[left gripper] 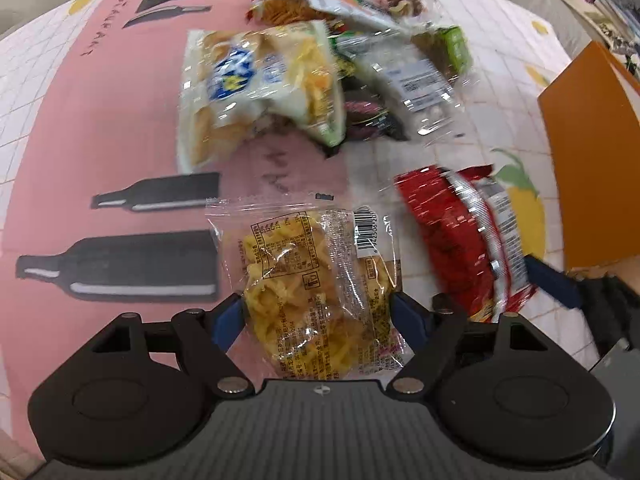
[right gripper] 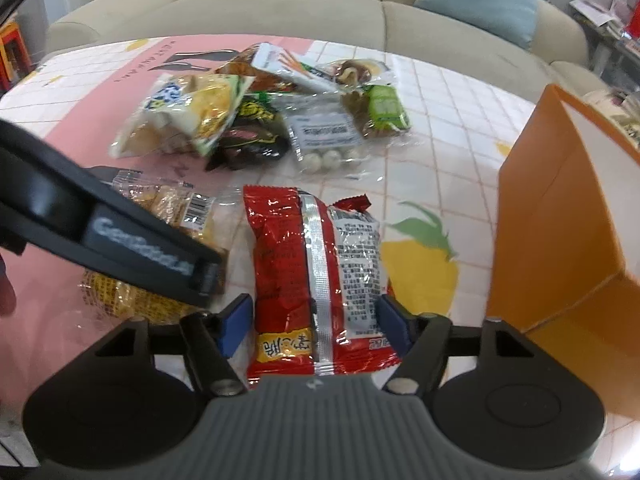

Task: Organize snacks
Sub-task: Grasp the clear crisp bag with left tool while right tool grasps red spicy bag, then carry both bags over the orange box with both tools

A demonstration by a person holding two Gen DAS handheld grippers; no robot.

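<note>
A clear bag of yellow crisp noodles [left gripper: 316,280] lies flat on the pink part of the tablecloth. My left gripper [left gripper: 318,312] points down over it, open wide, with a blue pad at each side of the bag. A red foil packet [right gripper: 316,264] with a silver back seam sits between the blue pads of my right gripper [right gripper: 316,316], which press on its two long edges. The left wrist view shows that same red packet [left gripper: 456,240] to the right, with one blue fingertip [left gripper: 552,284] of the right gripper beside it.
A heap of several snack bags [right gripper: 248,120] lies further back on the table. An open orange box [right gripper: 560,200] stands at the right edge. The left gripper's black housing [right gripper: 120,240] crosses the right wrist view at the left. A beige sofa [right gripper: 280,12] runs behind the table.
</note>
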